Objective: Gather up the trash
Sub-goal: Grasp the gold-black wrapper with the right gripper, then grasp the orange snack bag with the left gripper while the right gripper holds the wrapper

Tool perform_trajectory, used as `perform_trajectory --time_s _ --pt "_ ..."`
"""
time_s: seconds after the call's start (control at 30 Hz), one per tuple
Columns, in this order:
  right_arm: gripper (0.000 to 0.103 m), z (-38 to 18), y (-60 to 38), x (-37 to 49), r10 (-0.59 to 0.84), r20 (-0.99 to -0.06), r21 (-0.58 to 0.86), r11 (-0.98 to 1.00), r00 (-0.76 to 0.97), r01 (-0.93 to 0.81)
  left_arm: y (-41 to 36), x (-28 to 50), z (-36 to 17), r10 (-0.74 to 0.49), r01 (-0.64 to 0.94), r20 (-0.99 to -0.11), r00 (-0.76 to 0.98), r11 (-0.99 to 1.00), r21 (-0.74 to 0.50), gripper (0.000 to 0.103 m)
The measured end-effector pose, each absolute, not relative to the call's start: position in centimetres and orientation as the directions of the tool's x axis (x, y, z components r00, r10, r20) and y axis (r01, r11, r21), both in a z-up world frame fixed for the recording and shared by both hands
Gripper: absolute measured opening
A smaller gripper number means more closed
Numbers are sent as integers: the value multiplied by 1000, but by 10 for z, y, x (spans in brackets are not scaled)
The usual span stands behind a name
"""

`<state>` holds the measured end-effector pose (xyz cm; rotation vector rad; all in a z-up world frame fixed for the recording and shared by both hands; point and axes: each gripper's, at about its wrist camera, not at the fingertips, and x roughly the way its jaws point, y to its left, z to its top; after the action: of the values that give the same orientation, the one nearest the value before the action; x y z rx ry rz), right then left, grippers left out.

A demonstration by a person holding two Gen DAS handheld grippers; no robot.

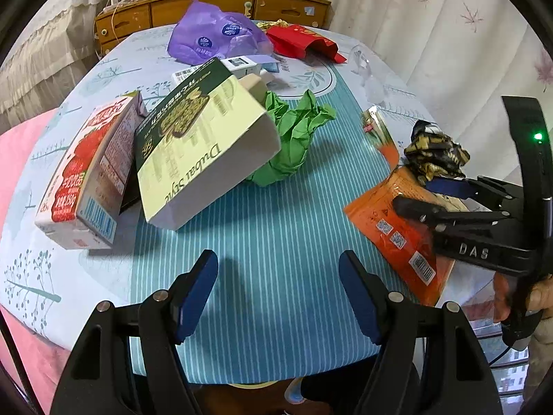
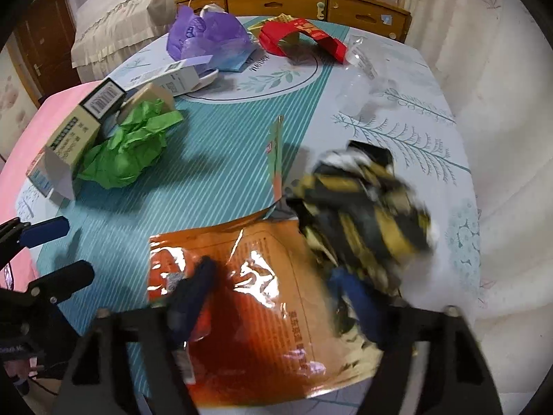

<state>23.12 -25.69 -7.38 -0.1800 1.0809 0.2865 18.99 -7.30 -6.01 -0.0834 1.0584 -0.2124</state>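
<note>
Round table (image 1: 269,228) under teal-striped, tree-printed cloth; bore crumpled green paper (image 1: 293,138) mid-table, flat orange foil pouch (image 1: 397,231) near right edge, purple plastic bag (image 1: 214,38) toward far edge.

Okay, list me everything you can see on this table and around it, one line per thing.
Table: one, teal striped cloth, centre.
Orange packet: one, near right edge.
Black and gold wrapper: one, crumpled, beside the orange packet.
Green paper: one, crumpled, mid table.
Cream and green box: one, left of the green paper.
Strawberry carton: one, red and white, far left.
Purple bag: one, far side.
Red box: one, far side.
Wooden dresser: one, behind the table.
Left tongs: blue pads, open over the cloth.
Right tongs: over the orange packet.
</note>
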Motion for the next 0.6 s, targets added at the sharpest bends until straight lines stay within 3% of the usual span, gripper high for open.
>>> perform_trajectory --time_s 0.03,0.07,0.17,0.6 --pt "38 -72 -258 230 143 -887 -3 949 439 -316 -72 189 -60 -216 132 -855 472 976 -174 71" --pt "35 -71 -259 231 143 -888 2 952 438 -307 -71 189 -60 -218 131 -854 472 976 -177 71" --pt "2 -68 -267 234 159 -883 35 961 442 -276 -69 186 -58 -225 130 -851 475 974 -185 71" --pt "1 -42 -281 199 296 -777 206 953 555 -221 -66 174 -34 -229 155 -817 529 973 -172 71"
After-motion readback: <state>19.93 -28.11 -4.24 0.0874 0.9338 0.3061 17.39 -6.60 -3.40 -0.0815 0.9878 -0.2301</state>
